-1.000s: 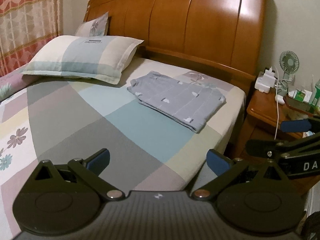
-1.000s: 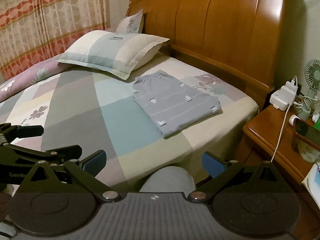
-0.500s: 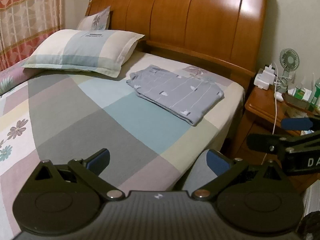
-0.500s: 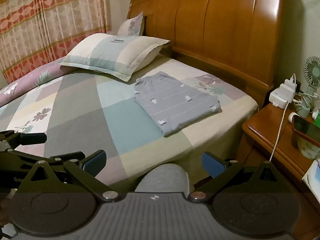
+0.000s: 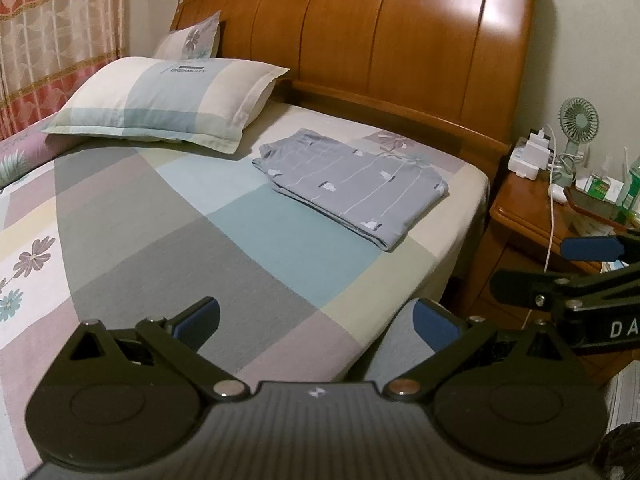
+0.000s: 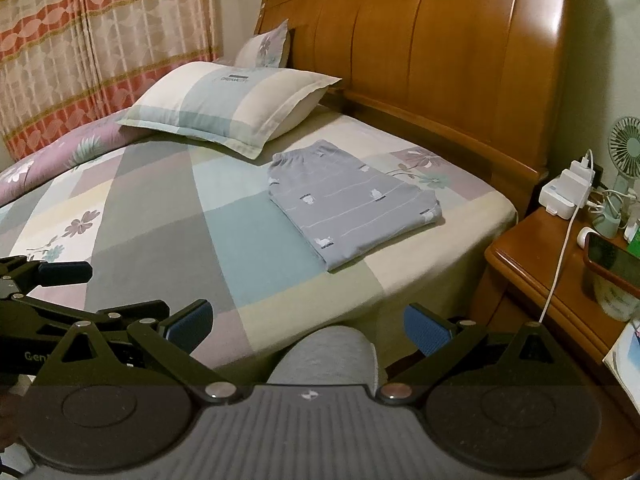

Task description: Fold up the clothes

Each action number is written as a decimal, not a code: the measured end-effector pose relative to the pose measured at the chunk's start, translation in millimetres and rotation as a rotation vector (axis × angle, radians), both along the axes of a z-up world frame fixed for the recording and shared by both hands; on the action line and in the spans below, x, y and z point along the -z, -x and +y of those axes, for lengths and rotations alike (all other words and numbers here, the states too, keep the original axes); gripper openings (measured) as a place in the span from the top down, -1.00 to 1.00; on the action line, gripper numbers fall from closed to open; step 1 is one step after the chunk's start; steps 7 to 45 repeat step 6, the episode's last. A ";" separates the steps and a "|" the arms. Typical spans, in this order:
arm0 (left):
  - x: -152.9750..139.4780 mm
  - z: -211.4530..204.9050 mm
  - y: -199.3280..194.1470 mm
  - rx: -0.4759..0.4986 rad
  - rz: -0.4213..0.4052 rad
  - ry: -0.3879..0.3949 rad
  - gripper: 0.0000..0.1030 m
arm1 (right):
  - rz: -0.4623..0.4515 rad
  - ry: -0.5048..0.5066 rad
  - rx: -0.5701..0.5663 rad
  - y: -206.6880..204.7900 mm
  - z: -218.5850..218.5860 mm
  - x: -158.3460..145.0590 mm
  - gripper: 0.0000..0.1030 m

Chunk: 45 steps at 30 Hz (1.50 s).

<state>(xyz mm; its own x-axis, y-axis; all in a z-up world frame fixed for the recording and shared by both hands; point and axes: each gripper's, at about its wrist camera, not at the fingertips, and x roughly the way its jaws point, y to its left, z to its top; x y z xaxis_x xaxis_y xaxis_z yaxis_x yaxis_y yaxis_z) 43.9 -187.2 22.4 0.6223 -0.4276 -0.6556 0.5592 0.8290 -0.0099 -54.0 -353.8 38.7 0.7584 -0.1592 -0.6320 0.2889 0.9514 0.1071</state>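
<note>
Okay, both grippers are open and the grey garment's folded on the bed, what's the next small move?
Probably pull both back. The grey garment already lies folded flat, and the left gripper and right gripper hang open and empty, well short of it.

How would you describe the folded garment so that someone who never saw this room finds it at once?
Start at the wooden headboard and look down to the patchwork sheet. Just right of the big pillow, near the nightstand side, lies the garment. It alone is flat, folded, grey-blue, with thin white lines and small prints.

Two pillows [image 5: 160, 106] [image 5: 188, 42], one folded garment [image 5: 352, 184], one fan [image 5: 578, 120], one nightstand [image 5: 532, 216].
</note>
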 end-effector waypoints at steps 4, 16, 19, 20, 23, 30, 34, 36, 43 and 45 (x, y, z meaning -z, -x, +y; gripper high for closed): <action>0.1 -1.0 0.8 0.002 -0.006 -0.004 -0.99 | -0.001 -0.001 0.002 0.2 -0.4 -0.2 -1.00; -0.1 -1.5 1.2 0.001 -0.010 -0.006 -0.99 | -0.002 -0.002 0.003 0.5 -0.3 -0.1 -1.00; -0.1 -1.5 1.2 0.001 -0.010 -0.006 -0.99 | -0.002 -0.002 0.003 0.5 -0.3 -0.1 -1.00; -0.1 -1.5 1.2 0.001 -0.010 -0.006 -0.99 | -0.002 -0.002 0.003 0.5 -0.3 -0.1 -1.00; -0.1 -1.5 1.2 0.001 -0.010 -0.006 -0.99 | -0.002 -0.002 0.003 0.5 -0.3 -0.1 -1.00; -0.1 -1.5 1.2 0.001 -0.010 -0.006 -0.99 | -0.002 -0.002 0.003 0.5 -0.3 -0.1 -1.00; -0.1 -1.5 1.2 0.001 -0.010 -0.006 -0.99 | -0.002 -0.002 0.003 0.5 -0.3 -0.1 -1.00; -0.1 -1.5 1.2 0.001 -0.010 -0.006 -0.99 | -0.002 -0.002 0.003 0.5 -0.3 -0.1 -1.00; -0.1 -1.5 1.2 0.001 -0.010 -0.006 -0.99 | -0.002 -0.002 0.003 0.5 -0.3 -0.1 -1.00; -0.1 -1.5 1.2 0.001 -0.010 -0.006 -0.99 | -0.002 -0.002 0.003 0.5 -0.3 -0.1 -1.00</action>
